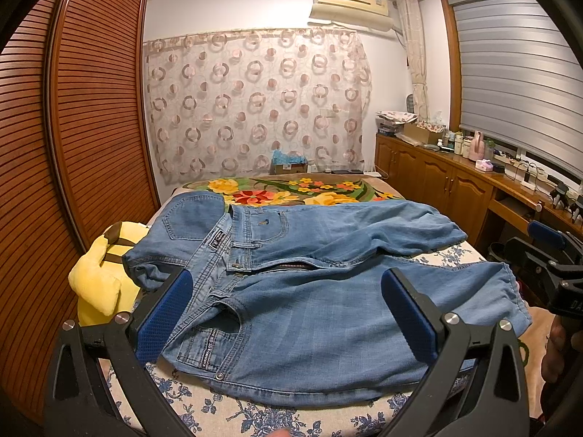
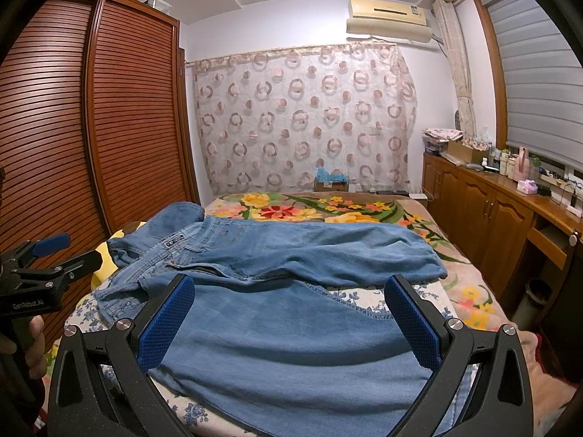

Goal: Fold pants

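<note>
Light blue jeans (image 1: 309, 291) lie spread on the bed, waistband to the left, zipper undone, both legs running right. In the left wrist view my left gripper (image 1: 288, 313) hovers open over the waistband and near leg, its blue pads wide apart with nothing between them. In the right wrist view the jeans (image 2: 291, 327) fill the foreground and my right gripper (image 2: 291, 320) stands open over the near leg. The right gripper (image 1: 557, 255) also shows at the right edge of the left wrist view, and the left gripper (image 2: 51, 258) at the left edge of the right wrist view, held by a hand.
The bed (image 1: 204, 408) has a blue floral sheet and a bright flowered blanket (image 1: 291, 191) at its far end. A yellow plush toy (image 1: 102, 276) lies by the jeans' waistband. A slatted wooden wardrobe (image 1: 83, 138) stands on the left, low cabinets (image 1: 448, 185) with clutter on the right.
</note>
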Tool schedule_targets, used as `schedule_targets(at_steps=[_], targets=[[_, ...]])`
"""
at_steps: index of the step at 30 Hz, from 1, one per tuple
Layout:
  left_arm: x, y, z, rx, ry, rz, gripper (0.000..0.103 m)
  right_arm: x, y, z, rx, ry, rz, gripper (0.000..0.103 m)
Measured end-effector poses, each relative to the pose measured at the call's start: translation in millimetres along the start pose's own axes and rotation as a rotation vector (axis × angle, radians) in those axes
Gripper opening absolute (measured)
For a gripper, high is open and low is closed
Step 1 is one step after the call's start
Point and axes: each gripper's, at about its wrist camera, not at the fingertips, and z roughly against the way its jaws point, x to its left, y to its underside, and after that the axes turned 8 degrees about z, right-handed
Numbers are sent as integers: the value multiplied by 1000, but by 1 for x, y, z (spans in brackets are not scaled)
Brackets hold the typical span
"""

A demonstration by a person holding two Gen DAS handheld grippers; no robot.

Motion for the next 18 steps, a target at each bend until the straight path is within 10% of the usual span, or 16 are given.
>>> schedule_targets(at_steps=[18], targets=[[1,0,-1,18,11,2,103,0,1,-4,10,-9,11,103]])
